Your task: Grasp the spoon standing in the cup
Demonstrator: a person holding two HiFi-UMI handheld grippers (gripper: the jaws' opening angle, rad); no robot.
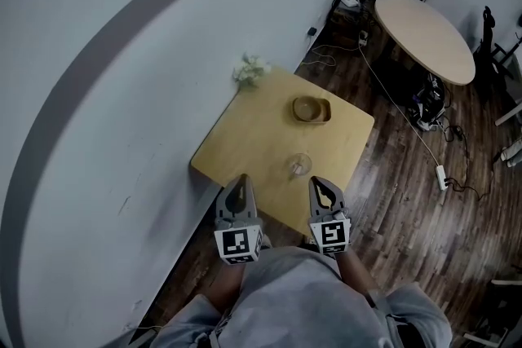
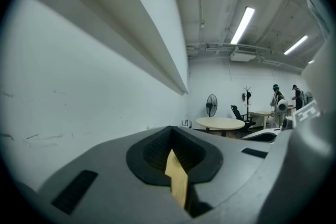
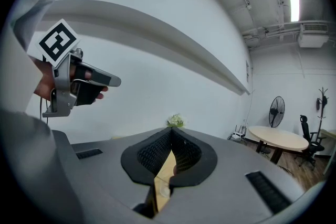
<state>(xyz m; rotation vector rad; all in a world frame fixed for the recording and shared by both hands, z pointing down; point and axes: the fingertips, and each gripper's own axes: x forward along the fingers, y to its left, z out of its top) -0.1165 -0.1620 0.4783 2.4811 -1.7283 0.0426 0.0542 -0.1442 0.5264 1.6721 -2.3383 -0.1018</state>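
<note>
In the head view, the nearest thing to me is the person's grey shirt (image 1: 302, 297) at 6 o'clock. Just above it I see the left gripper (image 1: 239, 185) and the right gripper (image 1: 324, 187), side by side over the near edge of the square table (image 1: 253, 134). The cup (image 1: 299, 166), a clear glass, stands on the table between the two grippers, at about 11 o'clock from the tips of the right gripper. It is near them but not touching. The spoon is too small for me to tell it apart from the cup. Further on, at 12 o'clock from the cup, a wooden bowl (image 1: 311, 109) sits on the table, and flowers (image 1: 251, 71) lie at the far corner.

In the left gripper view, the jaws are together with nothing held. Only a thin strip of the table top shows through them. A round table (image 2: 220, 123) and a fan (image 2: 211, 105) stand far away at 2 o'clock.

In the right gripper view, the jaws are also closed and empty. In the narrow slit below them I see table wood and something pale and glassy, perhaps the cup, but I cannot tell. A hand (image 3: 44, 84) holds the left gripper at 10 o'clock.
</note>
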